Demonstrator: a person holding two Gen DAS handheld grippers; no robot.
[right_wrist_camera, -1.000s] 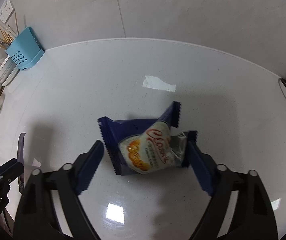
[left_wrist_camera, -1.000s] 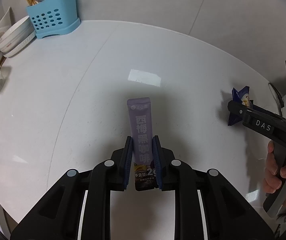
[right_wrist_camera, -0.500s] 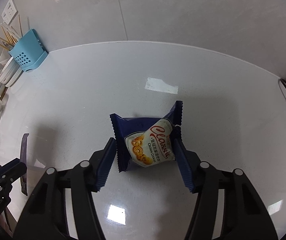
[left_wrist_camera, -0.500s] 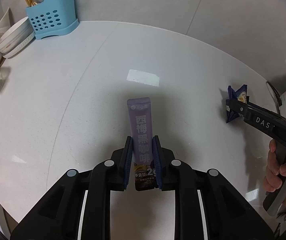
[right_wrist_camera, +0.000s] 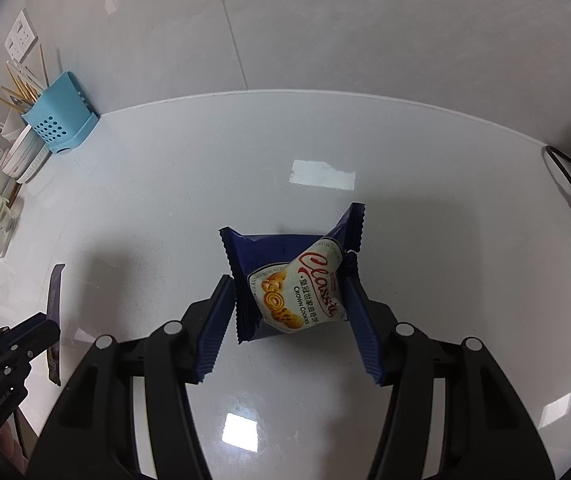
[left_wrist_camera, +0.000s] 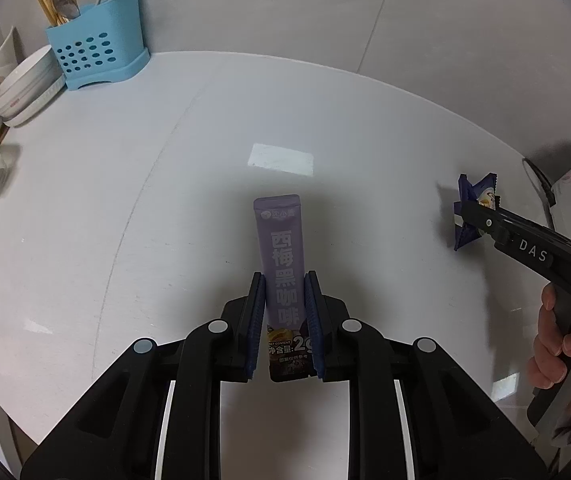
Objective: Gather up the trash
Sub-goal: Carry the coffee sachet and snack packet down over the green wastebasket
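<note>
White countertop is stretching out under both hand-held tools, meeting a pale tiled wall at the far edge. Nearest the left wrist camera, the left gripper is pinching a purple coffee sachet by its lower half, the pads pressed against both long edges and the sachet pointing toward 12 o'clock. At 3 o'clock in that view, a person's hand is squeezing the handle of the right gripper. Seen from the right wrist camera, this tool is clamping a dark blue cookie wrapper between its ribbed blue pads, the packet crumpling and its far corners sticking up. The wrapper is sitting dead centre in that view, just above the shining surface. Farther off, at 10 o'clock, a blue utensil holder with chopsticks and a spoon is standing against the wall, stacked white bowls just beside it. A black cable is lying at 2 o'clock.
</note>
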